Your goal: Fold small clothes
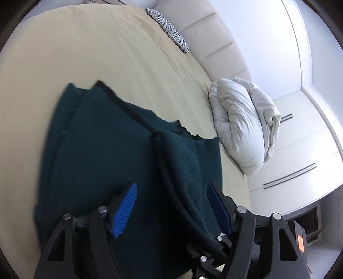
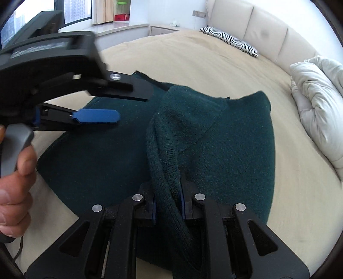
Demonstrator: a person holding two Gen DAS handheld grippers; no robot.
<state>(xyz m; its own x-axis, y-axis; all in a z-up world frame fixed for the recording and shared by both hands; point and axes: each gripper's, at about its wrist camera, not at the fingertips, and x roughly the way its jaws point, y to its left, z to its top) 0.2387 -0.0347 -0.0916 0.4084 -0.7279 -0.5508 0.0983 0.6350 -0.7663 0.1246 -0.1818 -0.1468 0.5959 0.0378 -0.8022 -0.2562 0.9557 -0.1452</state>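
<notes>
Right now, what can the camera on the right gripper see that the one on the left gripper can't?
Only the right wrist view shows the person's hand on a grey trigger, the window, and the right gripper shut on a ribbed edge of the dark green garment; it also sees the left gripper from the side. Only the left wrist view shows the white wardrobe doors and the left gripper's own open blue fingers. Both show the garment on the beige bed, the zebra pillow and the white pillow.
</notes>
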